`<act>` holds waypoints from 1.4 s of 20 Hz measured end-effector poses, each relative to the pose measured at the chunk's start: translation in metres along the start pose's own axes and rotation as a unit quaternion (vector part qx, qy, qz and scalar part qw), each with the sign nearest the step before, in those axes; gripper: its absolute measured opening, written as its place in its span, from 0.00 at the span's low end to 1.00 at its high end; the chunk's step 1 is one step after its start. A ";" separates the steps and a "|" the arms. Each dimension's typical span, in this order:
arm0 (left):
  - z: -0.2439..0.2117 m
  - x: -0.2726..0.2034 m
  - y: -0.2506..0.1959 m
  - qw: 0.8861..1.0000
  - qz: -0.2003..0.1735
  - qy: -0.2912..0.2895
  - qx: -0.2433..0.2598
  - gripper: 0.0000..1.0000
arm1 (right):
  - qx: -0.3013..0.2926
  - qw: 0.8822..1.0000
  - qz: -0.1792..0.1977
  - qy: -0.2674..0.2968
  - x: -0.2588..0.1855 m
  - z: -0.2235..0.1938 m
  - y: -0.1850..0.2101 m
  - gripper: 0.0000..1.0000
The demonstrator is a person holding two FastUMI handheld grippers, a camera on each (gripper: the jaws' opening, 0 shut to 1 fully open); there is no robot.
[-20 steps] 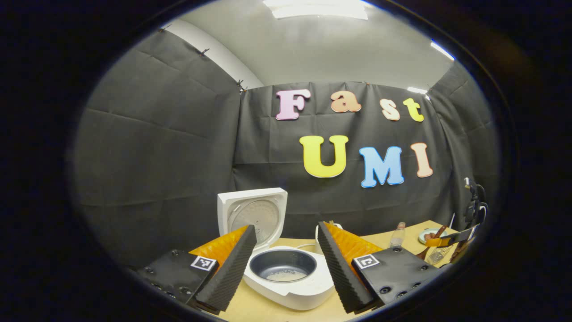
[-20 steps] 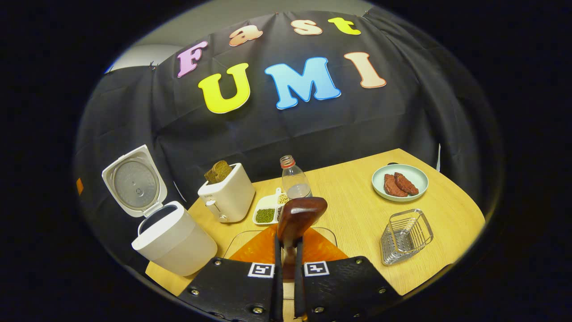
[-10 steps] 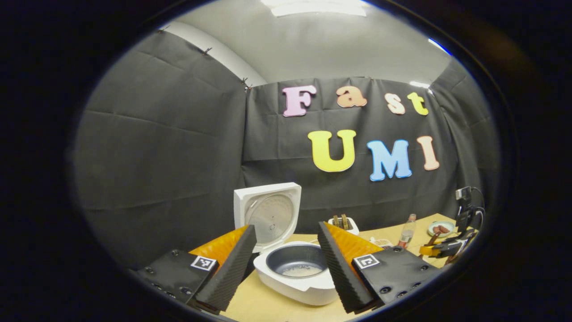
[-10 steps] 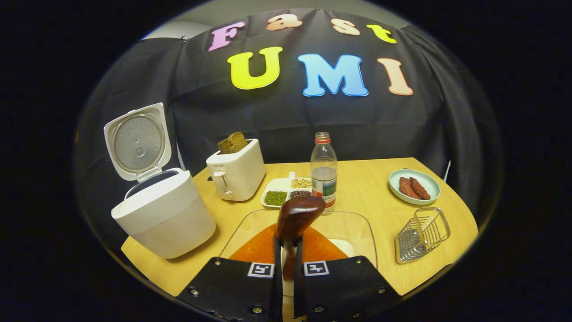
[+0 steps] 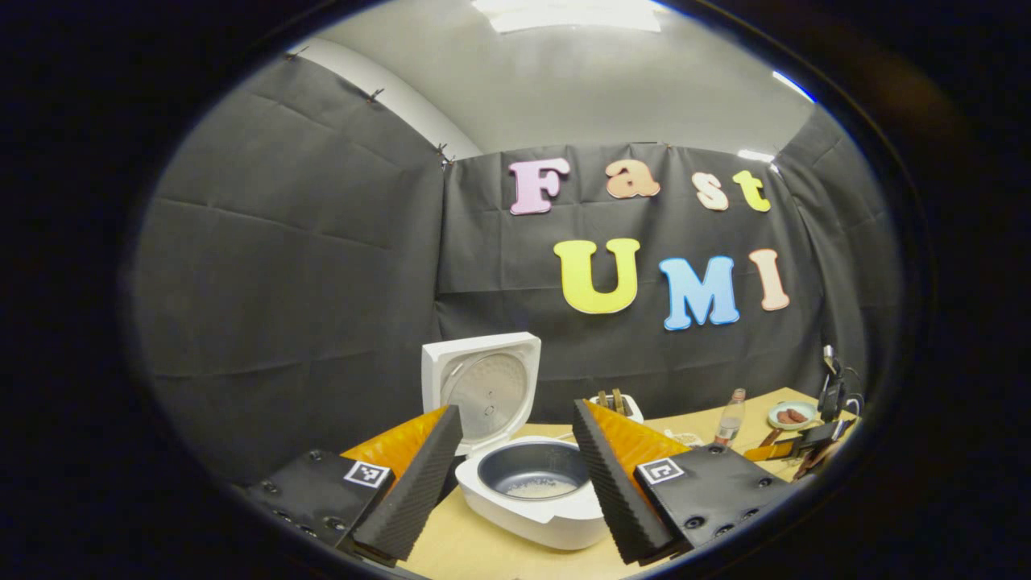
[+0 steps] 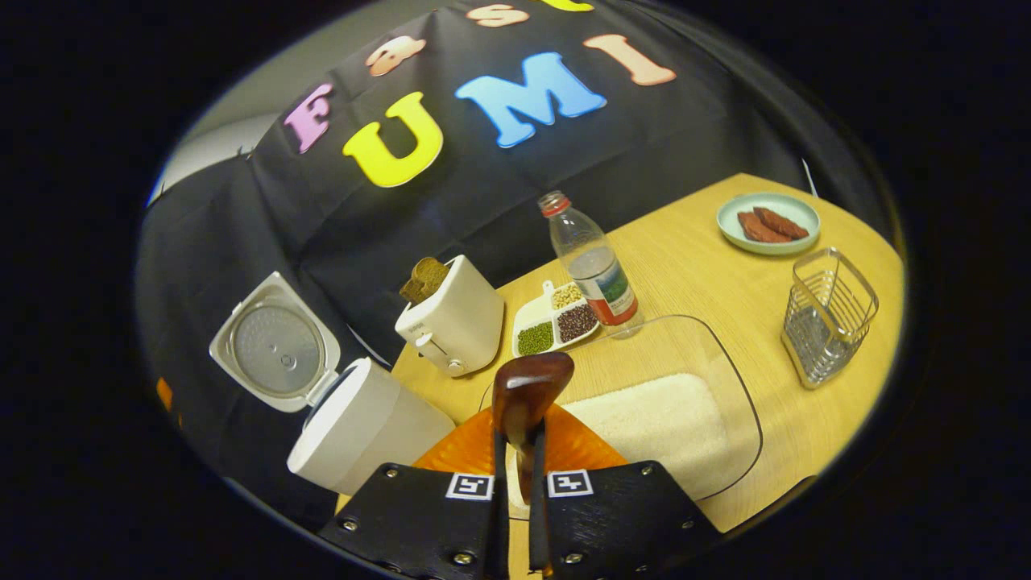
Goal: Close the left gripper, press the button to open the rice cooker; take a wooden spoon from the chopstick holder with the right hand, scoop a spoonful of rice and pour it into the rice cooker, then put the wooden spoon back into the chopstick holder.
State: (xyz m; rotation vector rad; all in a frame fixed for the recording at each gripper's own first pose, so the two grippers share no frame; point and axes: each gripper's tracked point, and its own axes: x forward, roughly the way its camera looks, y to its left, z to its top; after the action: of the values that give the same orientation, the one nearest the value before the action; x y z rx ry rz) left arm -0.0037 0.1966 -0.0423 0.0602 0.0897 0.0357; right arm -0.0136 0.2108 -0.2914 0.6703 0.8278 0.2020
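The white rice cooker (image 5: 532, 515) stands with its lid (image 5: 483, 391) up, and a little rice lies in the dark inner pot (image 5: 533, 479). My left gripper (image 5: 515, 411) hangs open just before it, the pot showing between the fingers. My right gripper (image 6: 515, 443) is shut on the handle of the wooden spoon (image 6: 527, 385), whose bowl points forward over the near end of a clear tray of rice (image 6: 656, 419). The right gripper view also has the open rice cooker (image 6: 366, 427) at the lower left and the wire chopstick holder (image 6: 830, 318) at the right.
On the wooden table (image 6: 701, 274) stand a white toaster (image 6: 455, 322) with bread, a divided dish of beans (image 6: 556, 326), a clear bottle (image 6: 594, 270) and a pale plate of meat (image 6: 769, 224). The other gripper (image 5: 805, 443) shows far right in the left gripper view.
The right gripper has tilted and dropped toward the rice tray with the spoon still in it. The left gripper swung slightly left earlier and has since stayed almost still and open.
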 end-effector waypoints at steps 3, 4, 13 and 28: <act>0.004 -0.003 -0.007 1.000 -0.002 -0.004 0.002 0.96 | 0.060 0.998 0.007 0.004 -0.003 0.006 -0.016 0.10; 0.006 -0.004 -0.009 1.000 -0.004 -0.004 0.006 0.98 | 0.073 0.997 0.009 0.002 -0.006 0.009 -0.021 0.10; 0.015 -0.007 -0.032 1.000 -0.020 -0.015 0.014 0.98 | 0.186 0.981 0.047 -0.039 -0.022 0.062 -0.041 0.10; -0.004 0.003 -0.002 1.000 -0.001 0.001 -0.010 0.96 | 0.253 0.950 0.182 -0.022 -0.015 0.098 0.086 0.10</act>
State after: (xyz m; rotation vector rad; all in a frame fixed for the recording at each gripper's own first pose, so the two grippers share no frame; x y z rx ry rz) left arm -0.0006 0.1952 -0.0465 0.0396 0.0912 0.0341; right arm 0.0560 0.2257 -0.1812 1.3105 0.7087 0.3107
